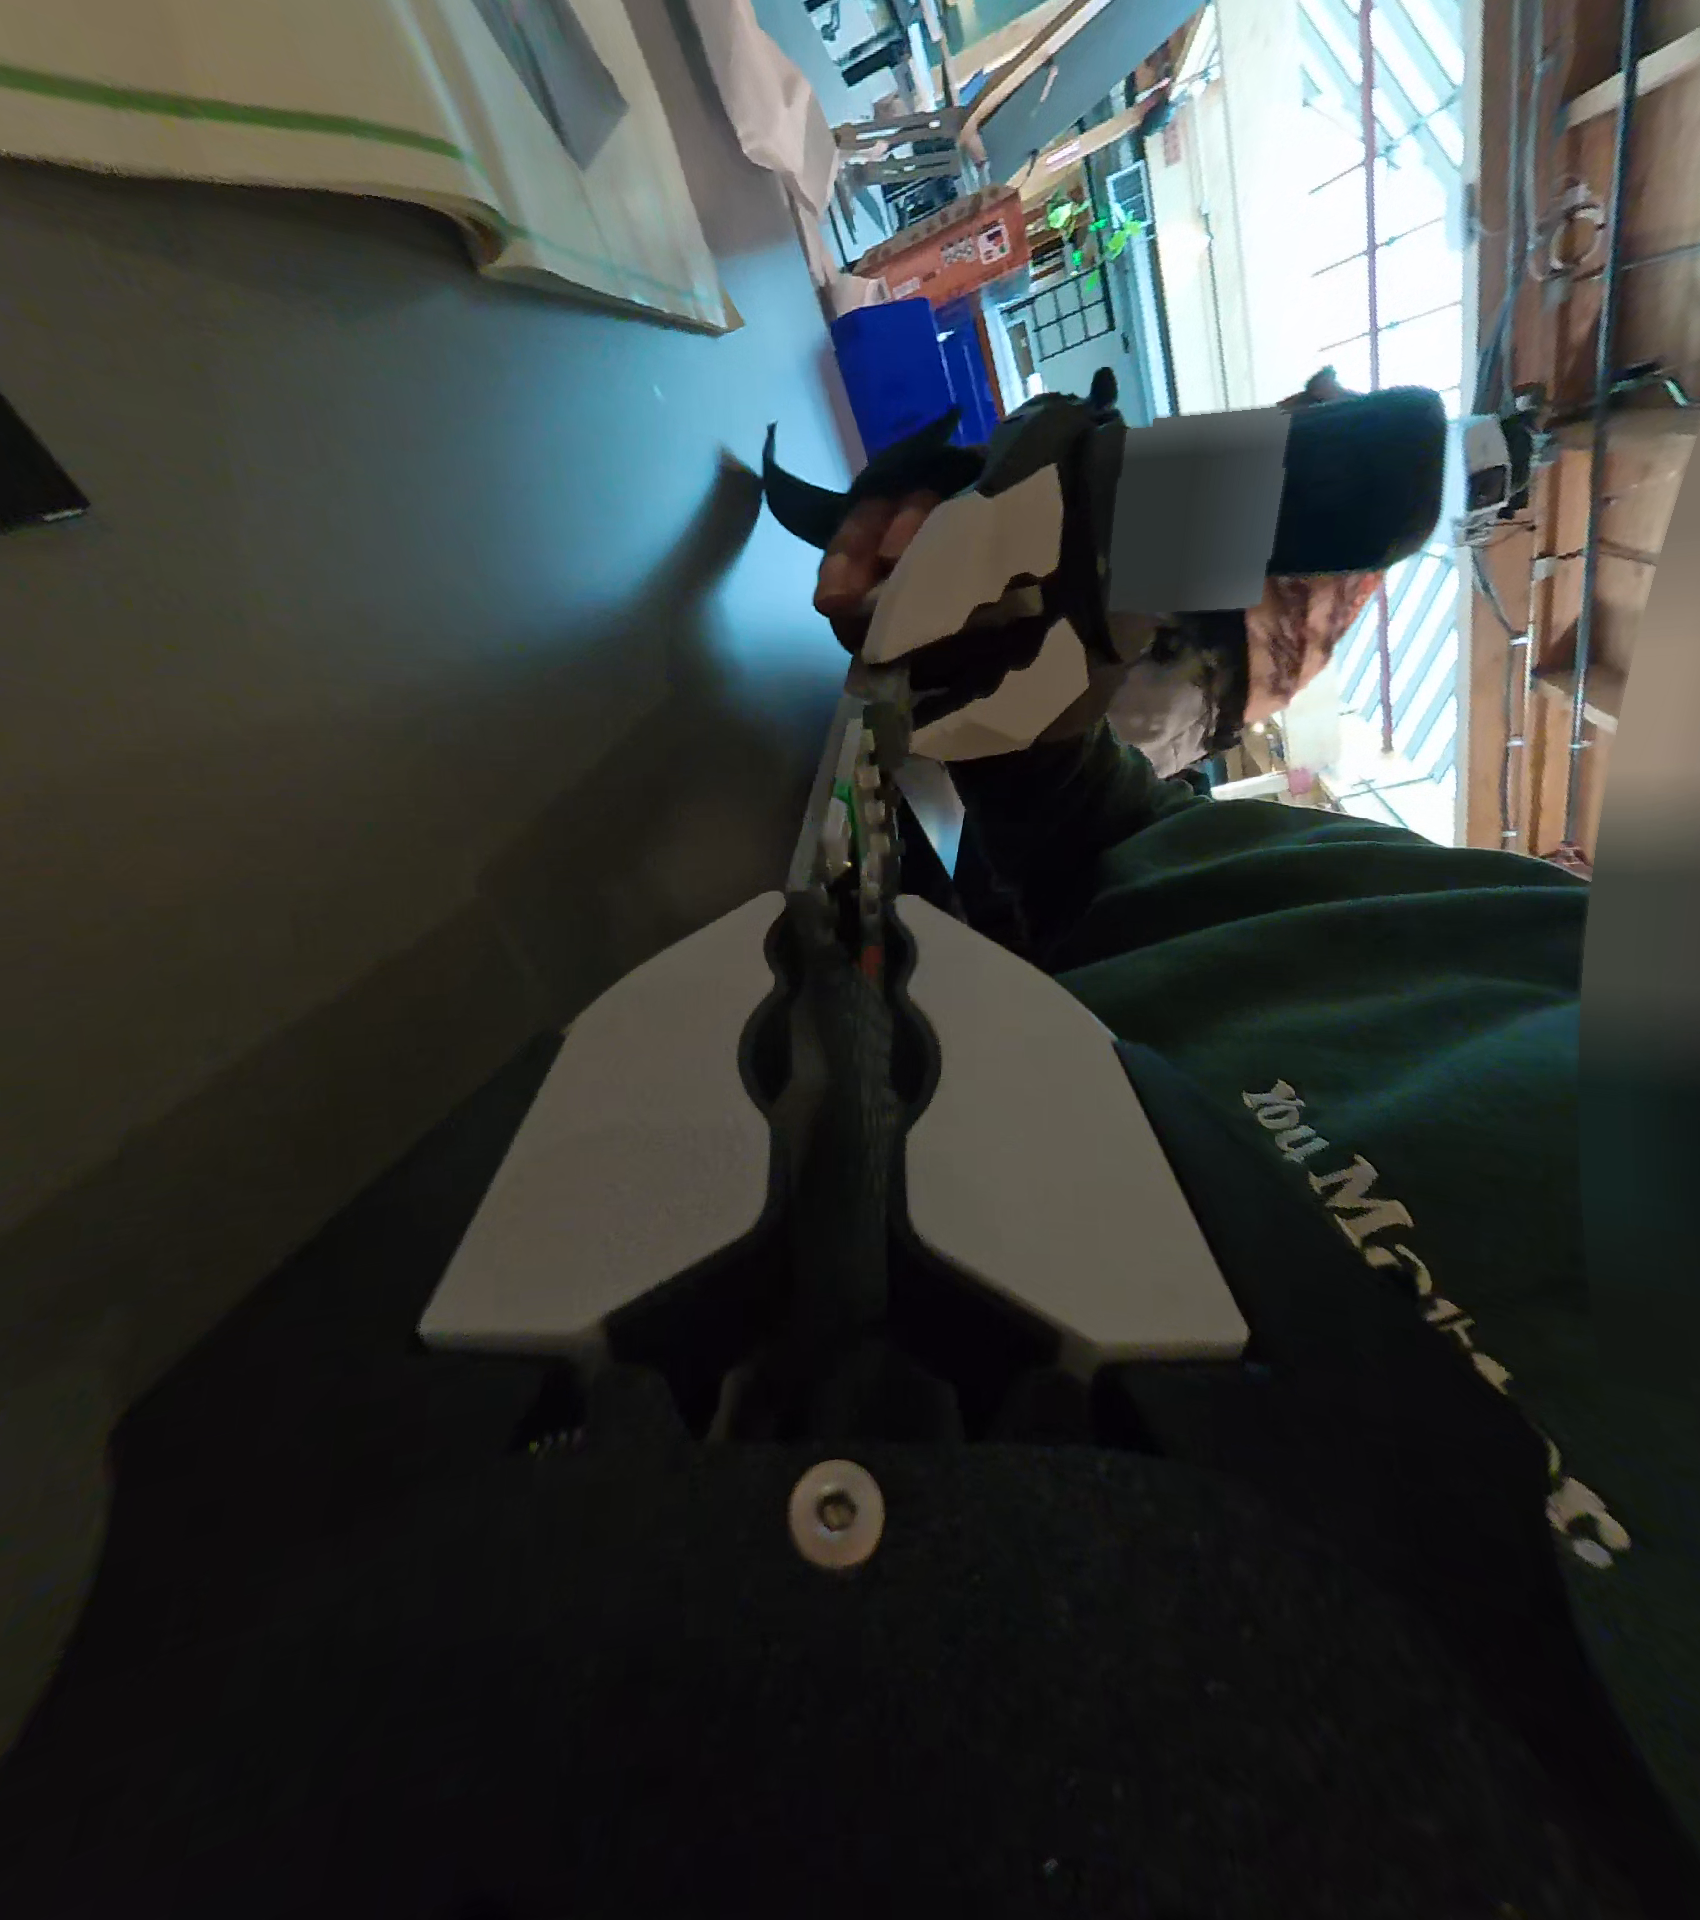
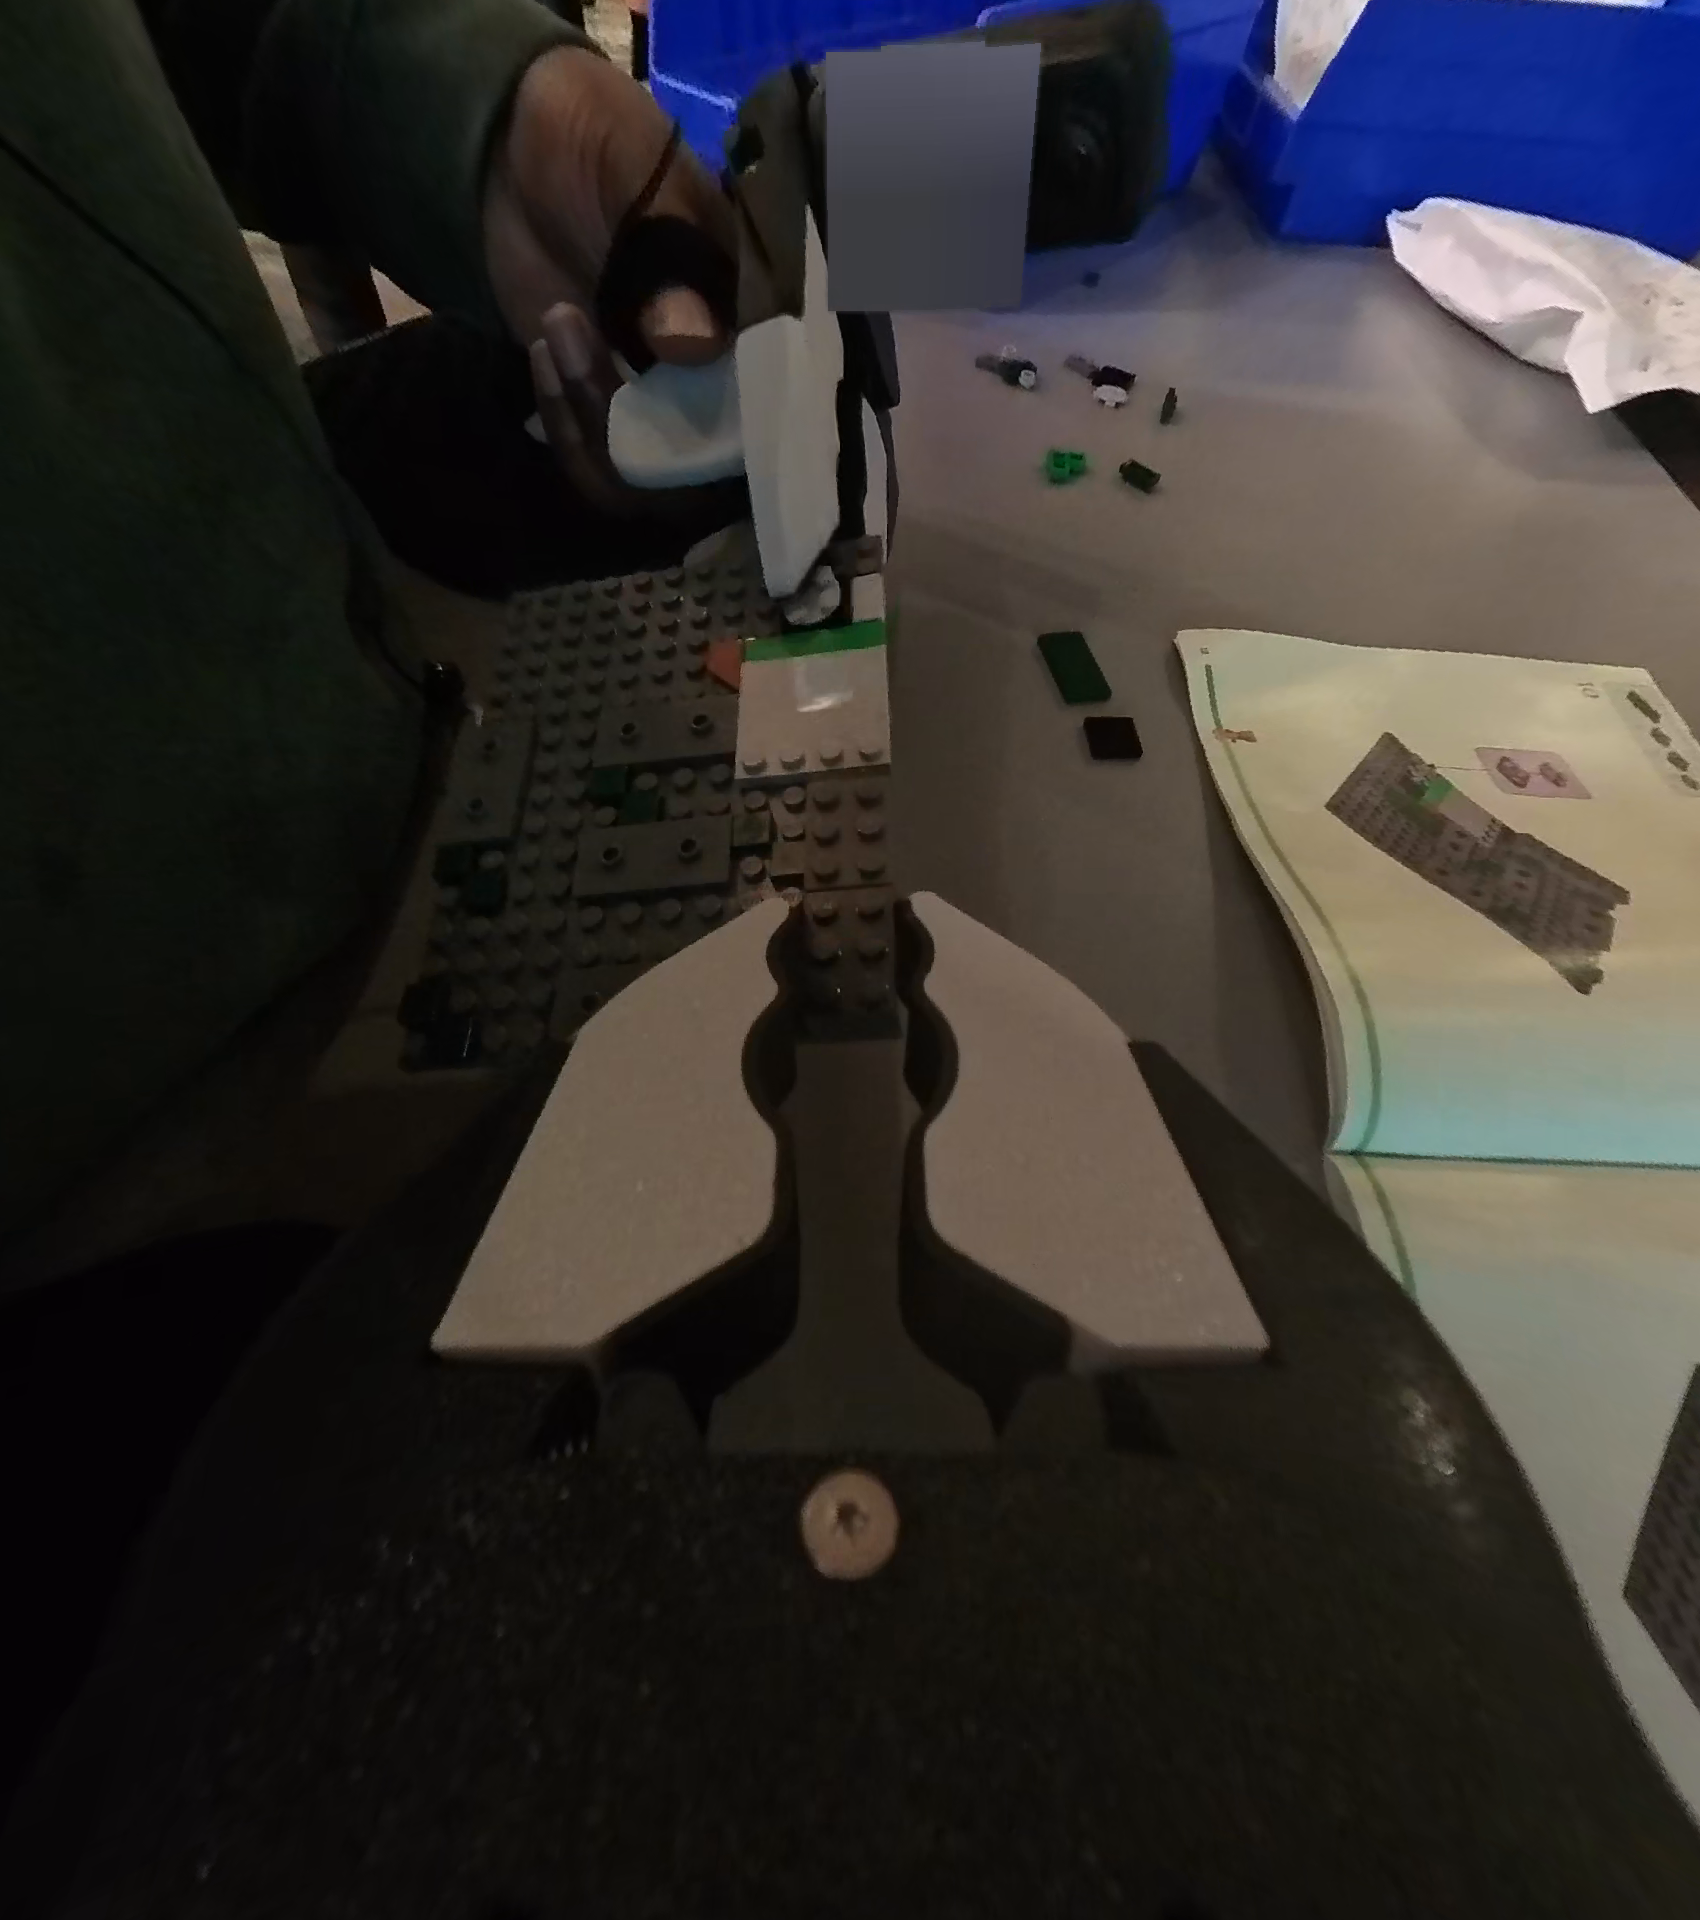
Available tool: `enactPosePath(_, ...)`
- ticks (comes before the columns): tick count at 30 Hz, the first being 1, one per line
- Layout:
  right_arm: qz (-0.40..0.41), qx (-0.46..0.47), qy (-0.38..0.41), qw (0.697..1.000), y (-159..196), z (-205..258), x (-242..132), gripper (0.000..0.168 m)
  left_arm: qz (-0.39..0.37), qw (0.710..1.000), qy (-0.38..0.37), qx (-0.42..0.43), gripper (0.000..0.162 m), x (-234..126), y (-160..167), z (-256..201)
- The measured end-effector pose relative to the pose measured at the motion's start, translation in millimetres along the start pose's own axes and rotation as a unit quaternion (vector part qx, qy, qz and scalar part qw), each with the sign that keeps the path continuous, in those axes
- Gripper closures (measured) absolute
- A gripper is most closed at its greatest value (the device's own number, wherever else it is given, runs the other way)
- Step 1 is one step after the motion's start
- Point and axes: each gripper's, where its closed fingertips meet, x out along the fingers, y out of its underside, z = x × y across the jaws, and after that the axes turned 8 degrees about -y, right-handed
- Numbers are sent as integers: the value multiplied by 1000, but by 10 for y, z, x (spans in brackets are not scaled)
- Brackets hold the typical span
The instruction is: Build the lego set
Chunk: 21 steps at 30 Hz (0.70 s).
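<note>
While my left gripper and right gripper each squeeze an edge of the grey plate, loose bricks lie on the table.

Workshop — bare timber framing, exposed conduit, blue storage bins.

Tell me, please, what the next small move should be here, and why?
Probably rest the plate on the table and open the right gripper. It and the left gripper are clamped on opposite ends of the plate, so neither can pick anything up, while the dark green tile and other loose pieces lie beside the booklet.
</note>
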Motion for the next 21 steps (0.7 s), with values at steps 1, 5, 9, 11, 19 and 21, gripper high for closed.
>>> enactPosePath(1,2,-2,2,1000,-1,1,1,152,0,1000,-2,-1,149,3,-1,8)
enactPosePath(5,13,-34,15,999,-11,22,-1,153,8,1000,-10,-5,149,14,28,36)
enactPosePath(9,13,-63,26,998,-58,61,-8,152,14,1000,-2,-4,150,0,63,15)
enactPosePath(11,17,-72,31,997,-47,63,-11,153,14,1000,-4,11,151,-3,71,-3)
enactPosePath(19,2,-91,44,995,-45,72,-43,153,16,998,-8,52,153,4,75,-68)
enactPosePath(21,1,-89,47,995,-30,67,-43,152,17,997,-12,68,153,9,80,-74)
